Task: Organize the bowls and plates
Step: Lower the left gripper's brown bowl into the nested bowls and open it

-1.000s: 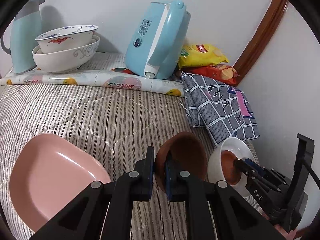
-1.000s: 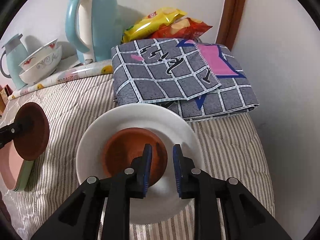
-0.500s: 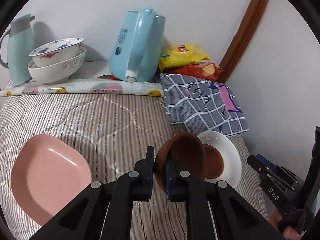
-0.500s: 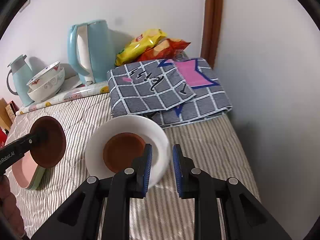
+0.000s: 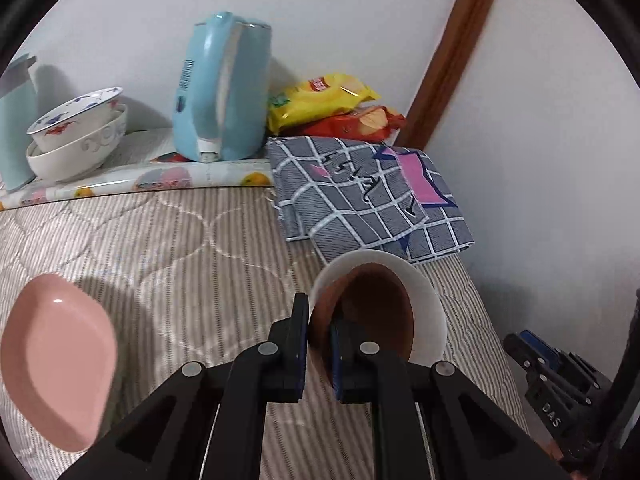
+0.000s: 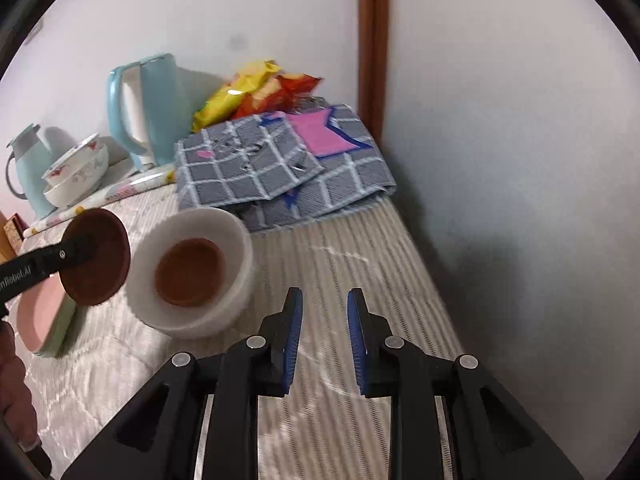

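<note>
My left gripper [image 5: 319,330] is shut on the rim of a brown saucer [image 5: 370,312] and holds it tilted in the air, just left of and above a white plate [image 5: 430,308]. In the right wrist view the held saucer [image 6: 96,258] hangs beside the white plate [image 6: 236,240], which carries another brown saucer [image 6: 188,266]. My right gripper [image 6: 325,326] is open and empty, back from the plate to its right. A pink plate [image 5: 56,364] lies at the left on a green one [image 6: 64,326]. Two stacked white patterned bowls [image 5: 78,140] sit at the back left.
A light blue kettle [image 5: 222,88] and a pale blue flask [image 6: 28,168] stand at the back by the wall. Snack bags [image 5: 332,106] and a folded checked cloth [image 5: 372,196] lie at the back right. The wall [image 6: 520,160] runs close along the right edge.
My left gripper has carried the brown saucer right, close to the white plate. My right gripper has let go of the saucer on the plate, pulled back to the right and opened wider.
</note>
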`<state>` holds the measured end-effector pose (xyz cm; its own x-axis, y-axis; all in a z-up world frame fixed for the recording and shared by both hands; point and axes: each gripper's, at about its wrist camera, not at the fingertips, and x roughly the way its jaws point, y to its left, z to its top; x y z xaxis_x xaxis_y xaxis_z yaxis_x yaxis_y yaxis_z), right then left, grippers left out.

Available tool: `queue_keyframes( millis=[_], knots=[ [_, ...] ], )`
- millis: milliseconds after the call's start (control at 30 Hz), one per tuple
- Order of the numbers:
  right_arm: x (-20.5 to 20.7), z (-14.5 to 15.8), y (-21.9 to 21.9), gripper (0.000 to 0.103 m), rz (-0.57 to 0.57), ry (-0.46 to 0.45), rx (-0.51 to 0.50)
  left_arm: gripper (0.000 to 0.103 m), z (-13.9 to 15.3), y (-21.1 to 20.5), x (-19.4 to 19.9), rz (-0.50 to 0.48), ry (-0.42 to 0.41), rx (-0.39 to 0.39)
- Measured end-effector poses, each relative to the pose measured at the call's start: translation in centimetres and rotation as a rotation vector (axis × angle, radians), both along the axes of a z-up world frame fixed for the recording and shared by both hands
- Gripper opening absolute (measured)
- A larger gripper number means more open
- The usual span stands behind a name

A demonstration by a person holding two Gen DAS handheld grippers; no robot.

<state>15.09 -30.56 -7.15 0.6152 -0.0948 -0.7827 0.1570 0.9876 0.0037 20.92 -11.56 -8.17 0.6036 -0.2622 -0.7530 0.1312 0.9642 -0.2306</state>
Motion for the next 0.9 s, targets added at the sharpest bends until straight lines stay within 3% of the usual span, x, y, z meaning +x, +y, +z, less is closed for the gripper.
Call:
queue_keyframes(
  millis=[333,900],
  knots=[
    [-1.0,-1.6,-3.6,0.023,-0.060,0.021,0.012,0.010,-2.2,-3.4,2.1,-0.036,0.040,0.030],
    [-0.3,-3.3,-4.8,0.023,-0.072,0.045,0.040,0.010,-4.2,-4.1,3.9,-0.040,0.090,0.028]
  ],
)
